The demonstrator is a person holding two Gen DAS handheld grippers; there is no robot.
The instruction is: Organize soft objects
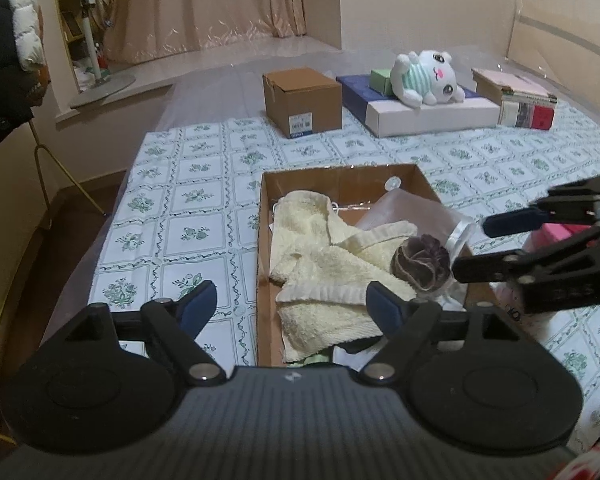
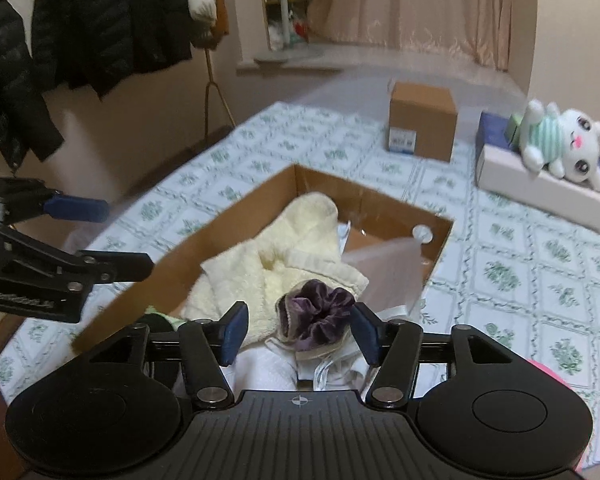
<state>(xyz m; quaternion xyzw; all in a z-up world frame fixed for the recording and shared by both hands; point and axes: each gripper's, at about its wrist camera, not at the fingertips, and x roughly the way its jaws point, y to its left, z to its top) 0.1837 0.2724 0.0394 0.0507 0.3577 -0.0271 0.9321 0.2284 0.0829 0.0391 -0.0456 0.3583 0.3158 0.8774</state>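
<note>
While the open cardboard box [image 1: 264,264] is holding the cream terry towel [image 1: 320,264], the right gripper [image 2: 300,330] is hovering wide open around the purple velvet scrunchie [image 2: 320,312], gripping nothing. The left gripper [image 1: 290,306] is idling near the box, spread and empty. Next move, as judged: closing on the scrunchie.

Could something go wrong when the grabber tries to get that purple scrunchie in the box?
Maybe. The scrunchie lies on the cream towel, so the open right gripper might pinch towel too and drag it out of the box. White cloth and thin straps lie right under it and could snag. The left gripper, also open, hovers over the same box, so the two could bump.
</note>
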